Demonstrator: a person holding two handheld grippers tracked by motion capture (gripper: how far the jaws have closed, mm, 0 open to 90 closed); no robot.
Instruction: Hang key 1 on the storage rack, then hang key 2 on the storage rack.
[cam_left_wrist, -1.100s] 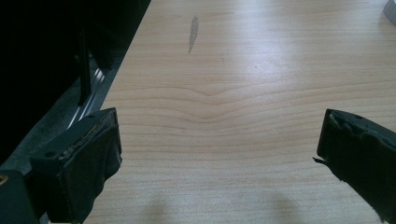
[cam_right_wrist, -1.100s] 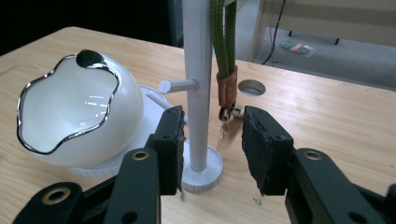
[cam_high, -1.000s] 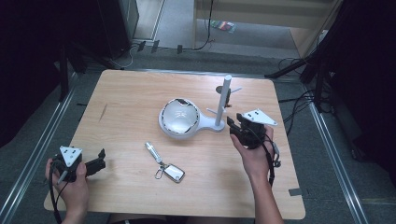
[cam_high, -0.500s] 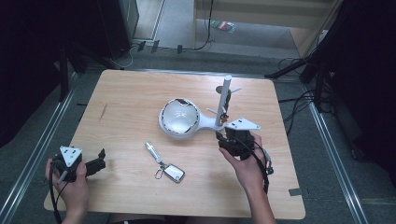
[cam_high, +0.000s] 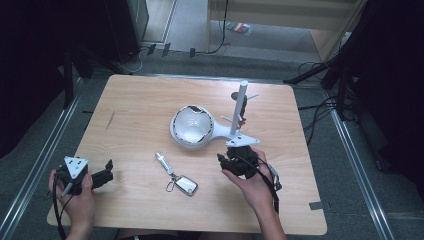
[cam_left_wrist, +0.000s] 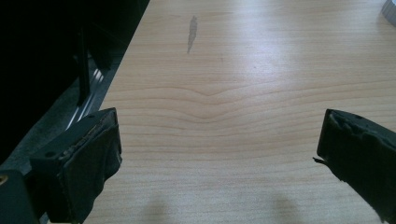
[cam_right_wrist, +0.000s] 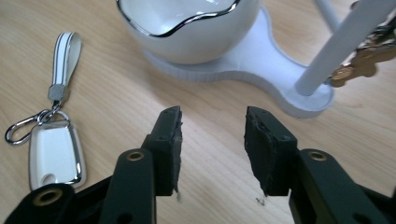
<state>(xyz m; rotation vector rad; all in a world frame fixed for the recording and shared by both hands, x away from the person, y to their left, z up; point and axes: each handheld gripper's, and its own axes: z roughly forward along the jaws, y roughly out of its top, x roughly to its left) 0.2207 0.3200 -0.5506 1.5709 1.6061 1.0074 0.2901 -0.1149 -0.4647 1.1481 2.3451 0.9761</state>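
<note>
A light wooden table (cam_high: 135, 115) carries a white bowl-shaped dish with a chrome rim (cam_high: 191, 127), joined by a flat white base to an upright white post with short pegs (cam_high: 239, 107). A small brass-coloured key (cam_high: 243, 114) hangs on the post, close against its right side. In front of the dish, toward the person, lies a white and chrome car key fob (cam_high: 186, 185), linked by a metal clip to a short white strap with a dark stripe (cam_high: 163, 163) that points back toward the dish.

The right gripper (cam_high: 226, 161) sits low over the table just in front of the dish's base, held in the person's right hand (cam_high: 250, 180). In the right gripper view its jaws stand partly apart, with bare wood between them and nothing held; the car key fob (cam_right_wrist: 53, 154) lies to their left, clear of them, and the dish (cam_right_wrist: 187, 23) stands just ahead.

The left gripper (cam_high: 106, 172) rests near the table's front left corner in the left hand (cam_high: 77, 197), well apart from everything else. Its jaws are spread wide and empty over bare wood, with a grey smudge (cam_left_wrist: 191, 32) on the table surface farther ahead.
</note>
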